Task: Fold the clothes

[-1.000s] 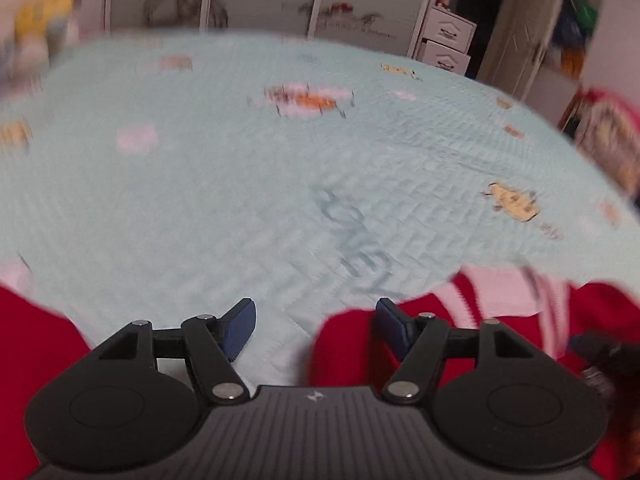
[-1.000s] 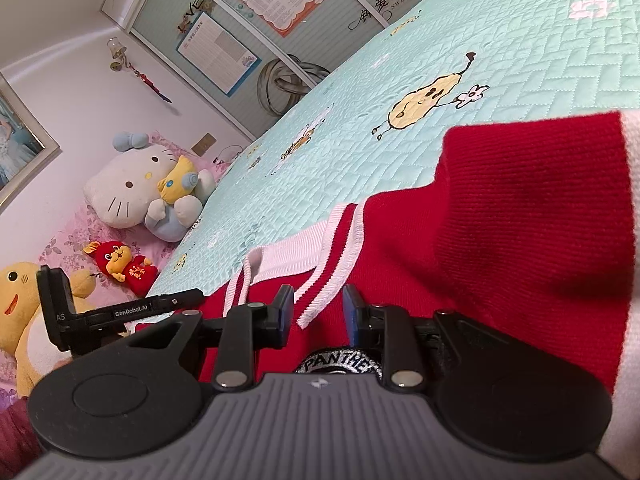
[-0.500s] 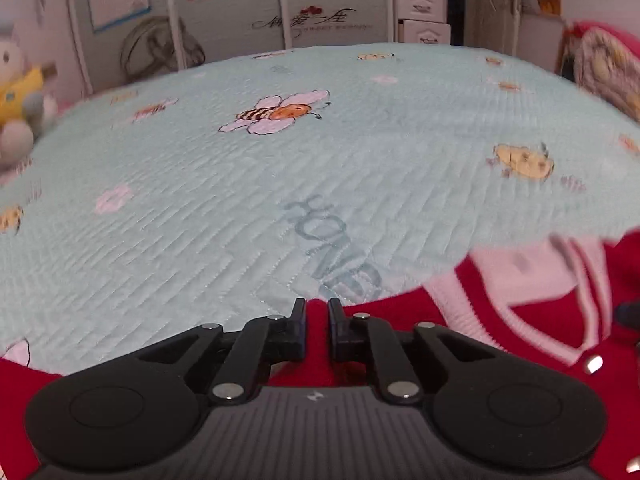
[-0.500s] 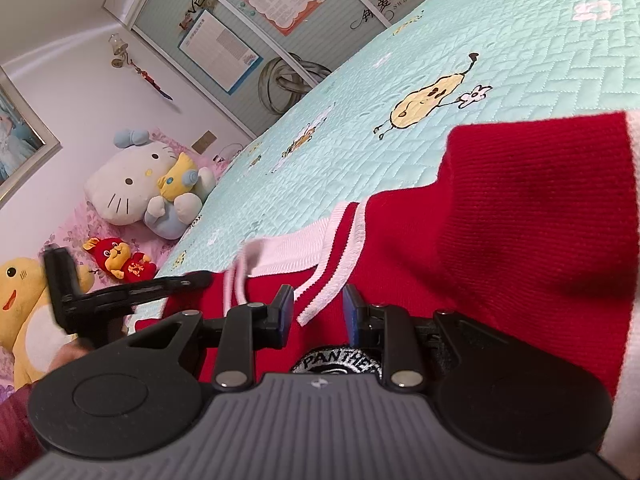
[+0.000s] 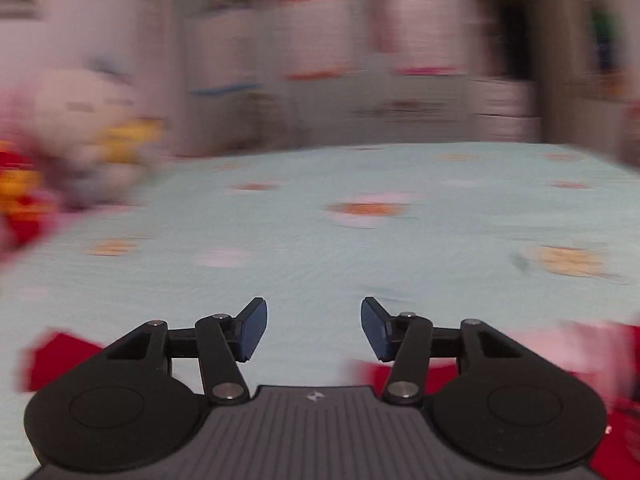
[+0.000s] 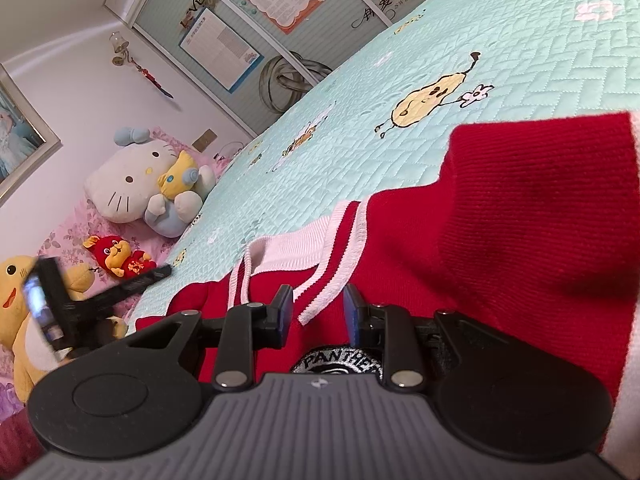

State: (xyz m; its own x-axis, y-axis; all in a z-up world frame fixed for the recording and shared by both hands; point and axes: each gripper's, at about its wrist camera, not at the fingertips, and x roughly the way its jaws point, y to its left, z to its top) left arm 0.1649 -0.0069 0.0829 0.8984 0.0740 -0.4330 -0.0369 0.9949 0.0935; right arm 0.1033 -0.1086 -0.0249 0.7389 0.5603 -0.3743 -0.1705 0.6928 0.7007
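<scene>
Left wrist view is smeared by motion: the left gripper [image 5: 314, 328] now has its blue-padded fingers [image 5: 253, 330] spread apart and released, with only the mint quilted bed cover [image 5: 360, 264] between them. Half a second earlier they were pinched nearly together on a fold of the red sweater [image 5: 60, 356]; the jaws have just been opening and nothing lies between them now. The sweater shows only as red patches low at the left and right edges, below and behind the fingers, whereas before its hem sat right at the fingertips. The view has also swung up, so the blurred plush toys [image 5: 80, 148] and wardrobe doors [image 5: 320, 68] fill the upper half. In the right wrist view, the right gripper [image 6: 318, 312] looks the same as in the earlier frames: its fingers [image 6: 283, 314] stand narrowly apart over the red sweater [image 6: 520, 216], with the red-and-white striped collar trim [image 6: 340, 256] running between them, but whether the pads press on the cloth cannot be told. The sweater lies spread on the bed cover [image 6: 520, 48], a round patch [image 6: 338, 362] just behind the fingers. At the left, the other gripper [image 6: 80, 300] appears blurred and higher than before, in front of the plush toys [image 6: 140, 180].
</scene>
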